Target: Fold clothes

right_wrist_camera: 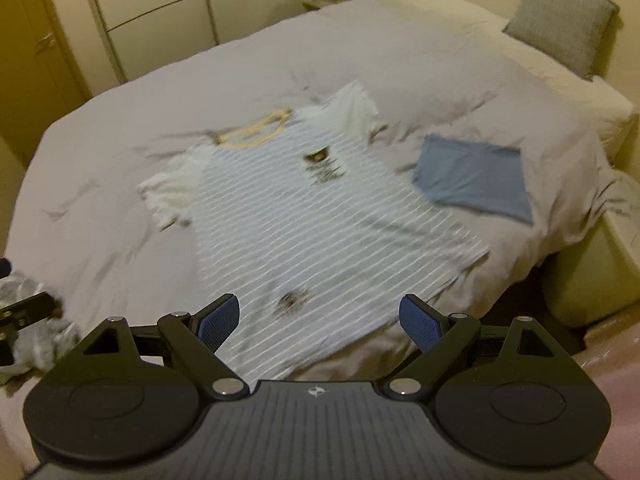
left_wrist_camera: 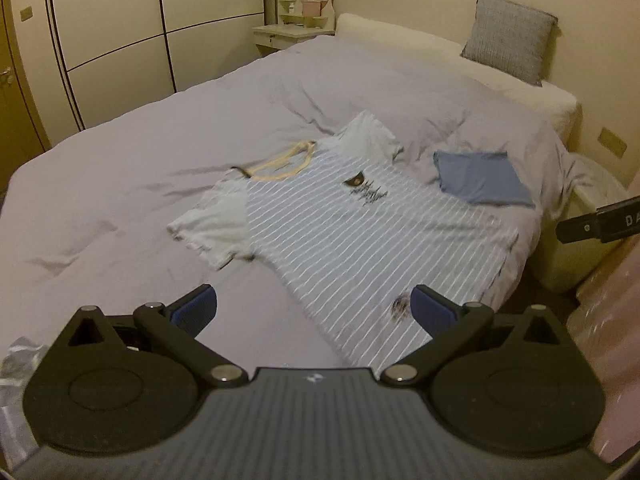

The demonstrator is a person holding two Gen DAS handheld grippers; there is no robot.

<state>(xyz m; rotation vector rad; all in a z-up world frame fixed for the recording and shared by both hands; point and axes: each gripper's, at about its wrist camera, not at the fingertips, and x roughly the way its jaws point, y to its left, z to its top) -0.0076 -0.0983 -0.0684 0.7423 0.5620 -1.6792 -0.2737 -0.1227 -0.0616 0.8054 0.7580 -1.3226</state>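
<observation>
At the far left of the room stands a pale wardrobe [left_wrist_camera: 112, 32] with dark curved seams, and beside it, against the back wall, a small nightstand [left_wrist_camera: 294, 34] carrying a few indistinct items. The bed [left_wrist_camera: 120, 184], covered in a wrinkled lilac-grey sheet, fills most of both views.

The left tool [left_wrist_camera: 314, 310] hovers over the near edge of the bed with its jaws spread wide and nothing between them; its blue-padded fingers [left_wrist_camera: 196, 312] frame the lower hem area of the shirt. A crumpled pale cloth [left_wrist_camera: 20, 356] shows at the left edge beside the tool, too blurred to identify.

The striped T-shirt [left_wrist_camera: 340, 240] lies spread flat, front up, in the middle of the bed — light blue with thin white stripes, white sleeves out to each side, a yellow neckband pointing toward the far side of the bed, a small dark print on the chest and another dark mark near the hem. Its hem reaches the bed's near right edge.

Just to the right of the shirt's shoulder lies a folded blue garment [left_wrist_camera: 482, 178], close to the shirt but whether they touch is hard to tell. Further right and back, a grey cushion [left_wrist_camera: 510, 38] leans upright against the wall above the cream headboard [left_wrist_camera: 460, 56].

The right tool [right_wrist_camera: 320, 320] is likewise wide open and empty, poised above the shirt's hem — the right wrist view is motion-blurred.
</observation>
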